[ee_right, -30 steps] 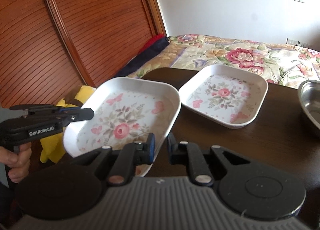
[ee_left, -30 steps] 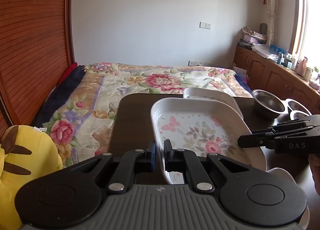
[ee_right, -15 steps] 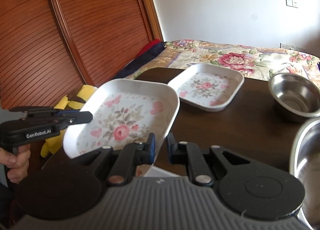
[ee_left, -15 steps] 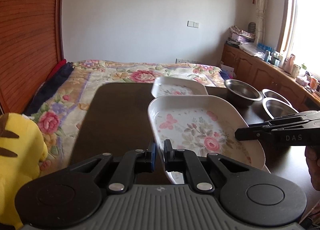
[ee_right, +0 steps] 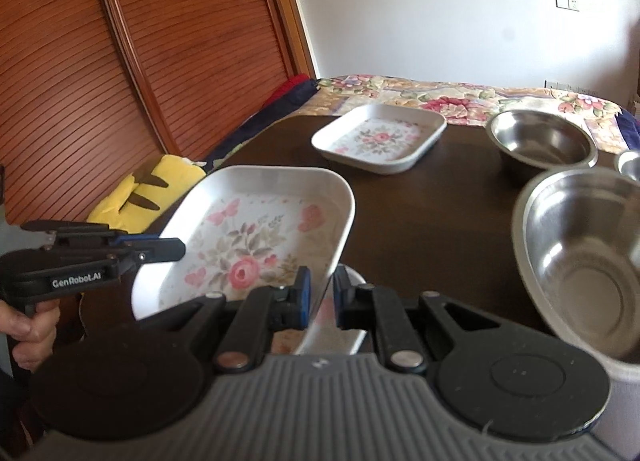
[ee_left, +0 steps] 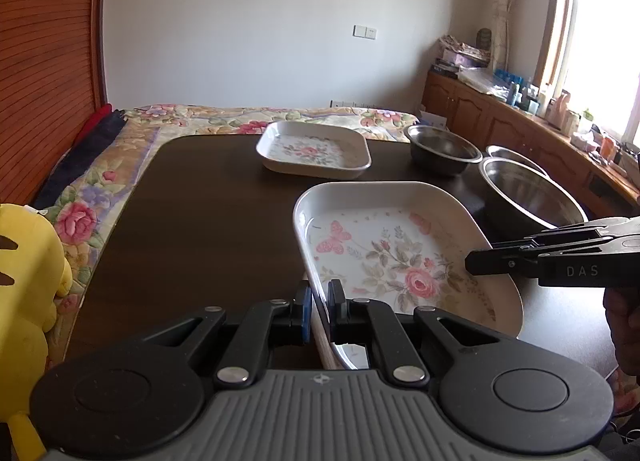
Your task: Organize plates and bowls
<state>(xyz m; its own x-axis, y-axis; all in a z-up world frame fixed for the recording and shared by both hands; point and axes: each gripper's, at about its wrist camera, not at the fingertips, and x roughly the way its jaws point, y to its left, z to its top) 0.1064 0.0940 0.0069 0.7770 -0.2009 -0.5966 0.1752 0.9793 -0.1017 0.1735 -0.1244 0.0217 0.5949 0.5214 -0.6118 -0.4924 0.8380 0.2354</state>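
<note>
The near corner of the floral plate [ee_left: 394, 257] drops out of sight behind the left gripper [ee_left: 319, 303], so whatever sits beneath it on the table [ee_left: 208, 213] can't be made out. In the right wrist view the large steel bowl [ee_right: 588, 261] is cut by the right edge, and a small steel bowl [ee_right: 629, 165] shows only a sliver there. The yellow plush toy [ee_left: 24, 301] runs off the left edge, and the bottles on the window counter [ee_left: 560, 109] are too small to tell apart.
</note>
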